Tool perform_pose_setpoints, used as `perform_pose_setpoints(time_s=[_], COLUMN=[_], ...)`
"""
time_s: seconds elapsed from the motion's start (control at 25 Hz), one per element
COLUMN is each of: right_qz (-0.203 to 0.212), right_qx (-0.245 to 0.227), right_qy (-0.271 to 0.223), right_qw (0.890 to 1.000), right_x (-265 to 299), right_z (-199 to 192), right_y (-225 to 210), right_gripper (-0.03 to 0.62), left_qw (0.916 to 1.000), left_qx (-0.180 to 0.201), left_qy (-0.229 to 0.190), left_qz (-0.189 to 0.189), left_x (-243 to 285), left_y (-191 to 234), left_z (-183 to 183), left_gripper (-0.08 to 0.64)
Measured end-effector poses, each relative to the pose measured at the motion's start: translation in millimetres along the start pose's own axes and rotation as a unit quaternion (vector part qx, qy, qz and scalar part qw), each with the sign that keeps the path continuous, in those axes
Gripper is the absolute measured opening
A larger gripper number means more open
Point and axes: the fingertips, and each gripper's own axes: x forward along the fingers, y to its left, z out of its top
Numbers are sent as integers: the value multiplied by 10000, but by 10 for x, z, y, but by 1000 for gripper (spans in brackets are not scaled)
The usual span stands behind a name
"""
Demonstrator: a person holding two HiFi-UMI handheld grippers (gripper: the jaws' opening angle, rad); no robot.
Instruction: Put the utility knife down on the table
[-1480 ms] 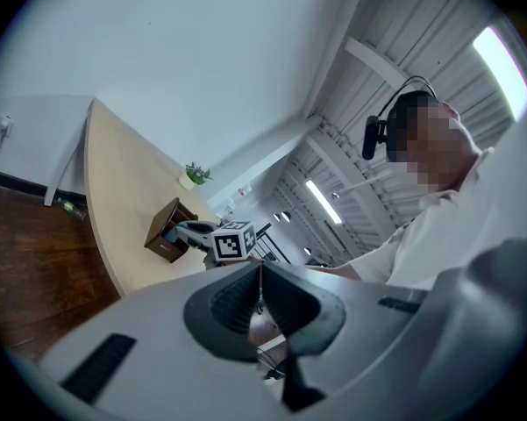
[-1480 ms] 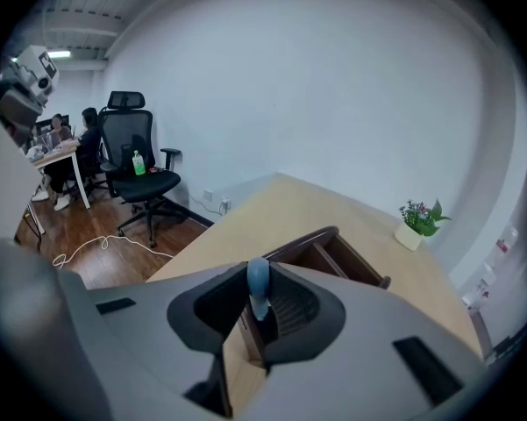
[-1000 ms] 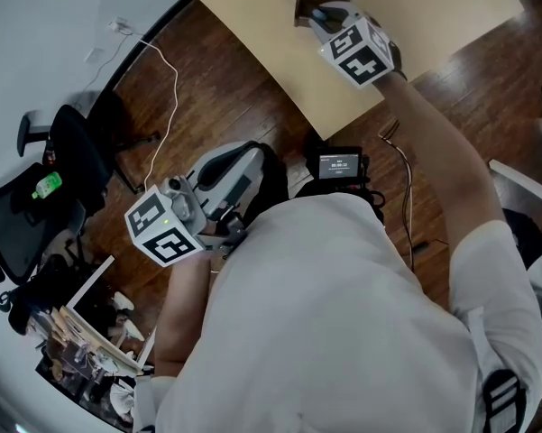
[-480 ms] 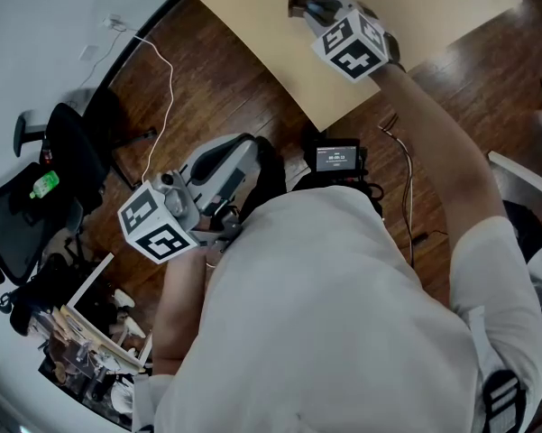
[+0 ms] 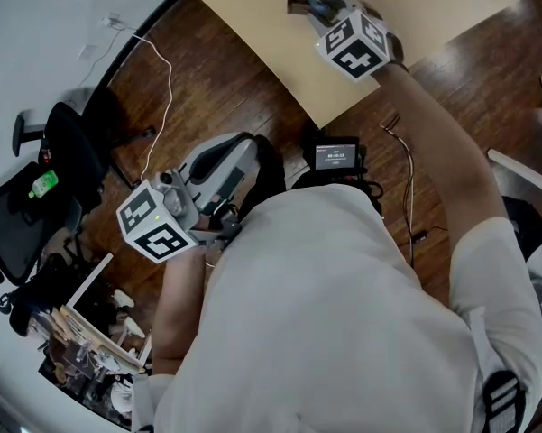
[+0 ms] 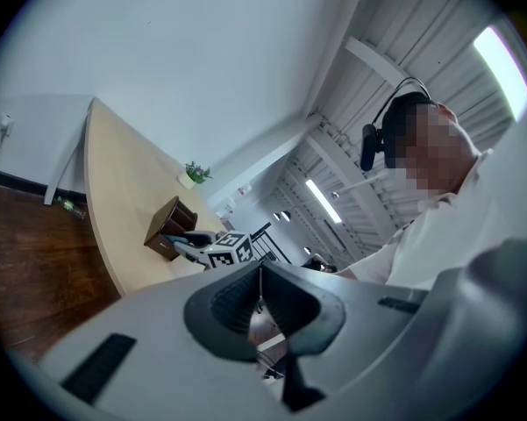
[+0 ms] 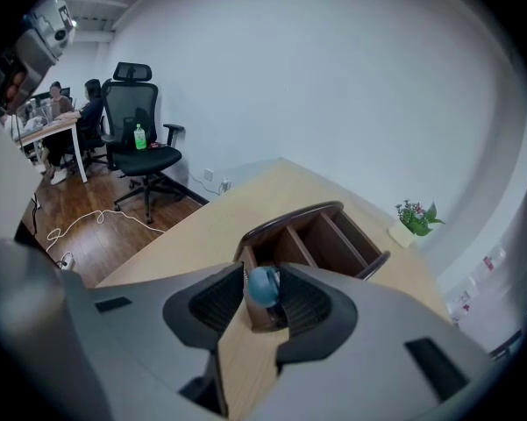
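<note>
**As the right tool lets go, the knife is close to being set down**

While the right tool (image 7: 261, 274) hangs tilted over the near edge of the table (image 7: 202, 226), its jaws are opening; the knife (image 7: 263, 286) stands between them, its blue end towards the camera, and the pads look to be just clear of its sides; that is the one change under way. I judge it to be the release itself, so the task is near its end; whether the knife's far end already rests on the table I cannot tell, because the tool covers it. The knife sits just in front of the wooden box (image 7: 333, 235), so a loose drop could send it against or into that box rather than flat on the table.

The left tool (image 6: 259, 279) is clenched with nothing in it, held low beside the person and well apart from the table.

Counted: two tools; one knife; one table; one wooden box with several open slots; one small plant (image 7: 416, 217) at the table's far end; one chair (image 7: 127, 103) with one green bottle (image 7: 140, 136) on its seat; one white cable (image 7: 79, 222) on the floor.
</note>
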Motion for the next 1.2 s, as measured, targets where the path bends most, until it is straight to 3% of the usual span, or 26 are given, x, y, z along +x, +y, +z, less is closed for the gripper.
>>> perform_pose_setpoints(time_s=[0.64,1.2], right_qz=[139,-4], right_qx=[245,393], right_qy=[54,16], right_qw=[9996,9992], right_x=[-23,-206], right_z=[-21,-31], right_y=[23,-3], right_gripper=[158,160], left_qw=[10000,9998], left_qx=[8,32], left_qy=[-10,-5], left_qz=[-48,-206], left_x=[-4,18], left_y=[9,-15], left_z=[-20,2], left_gripper=[3,3])
